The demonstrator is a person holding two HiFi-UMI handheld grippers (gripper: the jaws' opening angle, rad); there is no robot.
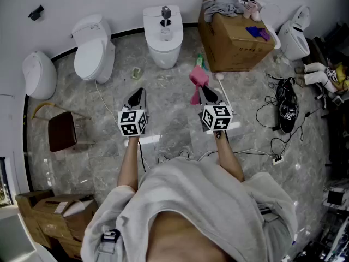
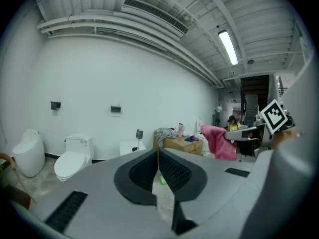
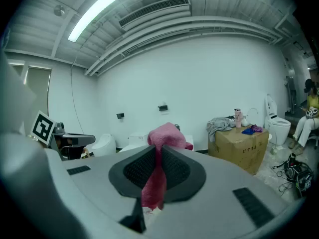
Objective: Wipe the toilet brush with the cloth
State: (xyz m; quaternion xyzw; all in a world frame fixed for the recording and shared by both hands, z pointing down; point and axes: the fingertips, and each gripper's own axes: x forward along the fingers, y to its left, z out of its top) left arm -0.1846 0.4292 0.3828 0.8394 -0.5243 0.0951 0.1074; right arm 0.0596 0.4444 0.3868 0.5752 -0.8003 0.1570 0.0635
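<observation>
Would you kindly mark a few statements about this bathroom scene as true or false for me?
1. The right gripper grips a pink cloth between its fingers. True.
2. The left gripper is closed on a toilet brush. False: its fingers are shut with nothing between them.
3. Some grey clothing lies on top of the cardboard box. True.
4. The brown chair stands beside the cardboard box. False: it stands at the far left of the head view, near a white toilet; the box is at the upper right.
</observation>
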